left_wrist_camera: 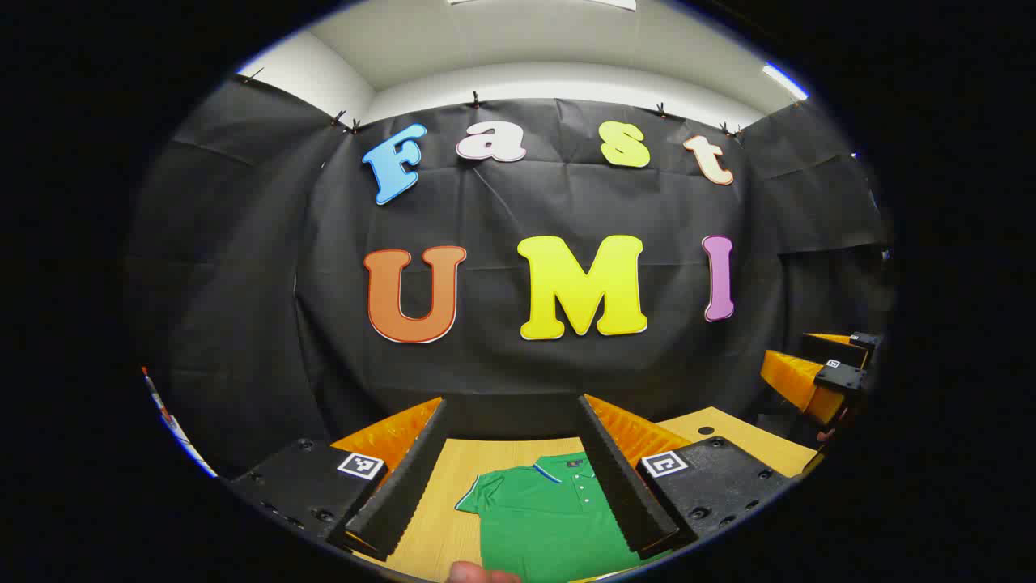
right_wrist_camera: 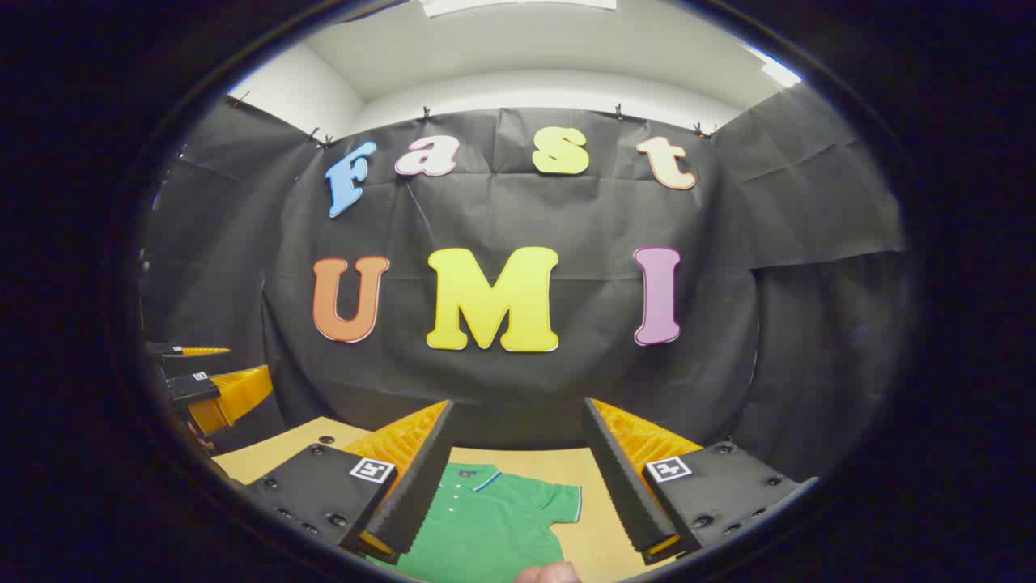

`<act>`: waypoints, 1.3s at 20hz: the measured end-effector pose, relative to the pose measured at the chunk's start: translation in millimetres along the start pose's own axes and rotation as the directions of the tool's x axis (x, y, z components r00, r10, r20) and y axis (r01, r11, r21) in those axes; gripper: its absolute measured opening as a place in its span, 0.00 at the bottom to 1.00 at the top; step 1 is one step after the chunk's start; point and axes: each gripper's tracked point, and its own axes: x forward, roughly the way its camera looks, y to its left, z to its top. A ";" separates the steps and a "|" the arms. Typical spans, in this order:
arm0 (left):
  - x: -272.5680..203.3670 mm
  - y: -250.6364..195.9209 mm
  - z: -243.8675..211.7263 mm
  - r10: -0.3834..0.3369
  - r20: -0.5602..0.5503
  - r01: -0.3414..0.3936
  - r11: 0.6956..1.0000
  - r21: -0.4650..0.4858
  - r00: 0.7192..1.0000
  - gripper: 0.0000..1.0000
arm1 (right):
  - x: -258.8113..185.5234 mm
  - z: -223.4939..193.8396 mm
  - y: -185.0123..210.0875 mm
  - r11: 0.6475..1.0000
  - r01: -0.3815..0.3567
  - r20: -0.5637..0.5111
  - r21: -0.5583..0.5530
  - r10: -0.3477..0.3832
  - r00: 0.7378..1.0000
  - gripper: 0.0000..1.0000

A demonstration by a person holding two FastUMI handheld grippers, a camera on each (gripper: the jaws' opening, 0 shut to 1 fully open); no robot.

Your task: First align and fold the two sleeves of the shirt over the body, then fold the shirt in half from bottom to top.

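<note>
Left gripper view: left gripper (left_wrist_camera: 514, 478) held above the wooden table (left_wrist_camera: 441, 494), fingers spread wide, gripping nothing. Green shirt (left_wrist_camera: 550, 518) lies flat on the table below and between the fingers, collar (left_wrist_camera: 566, 465) pointing away toward the booth wall, long axis running near to far. One short sleeve (left_wrist_camera: 477, 492) splays left.

Right gripper view: right gripper (right_wrist_camera: 518, 486) likewise wide open, empty. Shirt below, its other sleeve (right_wrist_camera: 562, 502) splaying right.

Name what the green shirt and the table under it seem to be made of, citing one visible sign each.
Green shirt: probably knitted cotton-type cloth, matte; it lies soft and flat, with collar and button placket.
Table: probably light wood or wood-look laminate, smooth; faint grain lines show.
</note>
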 end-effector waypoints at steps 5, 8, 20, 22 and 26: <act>28.0 13.8 -11.3 0.010 -0.046 -0.012 1.000 -0.025 0.999 0.99 | 23.1 4.9 9.4 1.000 0.011 -0.002 -0.021 -0.011 1.000 0.95; 39.9 10.5 -15.0 -0.002 -0.050 0.001 1.000 -0.024 0.999 0.99 | 33.0 0.3 4.3 1.000 0.017 -0.001 -0.024 -0.017 1.000 0.95; 47.3 3.0 -19.4 -0.012 -0.054 0.011 1.000 -0.026 0.998 0.99 | 37.8 -21.5 -19.5 0.998 0.048 -0.058 -0.026 -0.050 0.997 0.95; 46.8 3.8 -19.3 -0.008 -0.055 0.007 1.000 -0.025 0.998 0.99 | 35.7 -20.7 -19.6 0.999 0.041 -0.059 -0.028 -0.043 0.997 0.95; 46.0 1.9 -20.7 -0.005 -0.061 0.003 1.000 -0.025 0.998 0.99 | 39.6 -20.6 -24.5 0.999 0.035 -0.070 -0.024 -0.036 0.997 0.95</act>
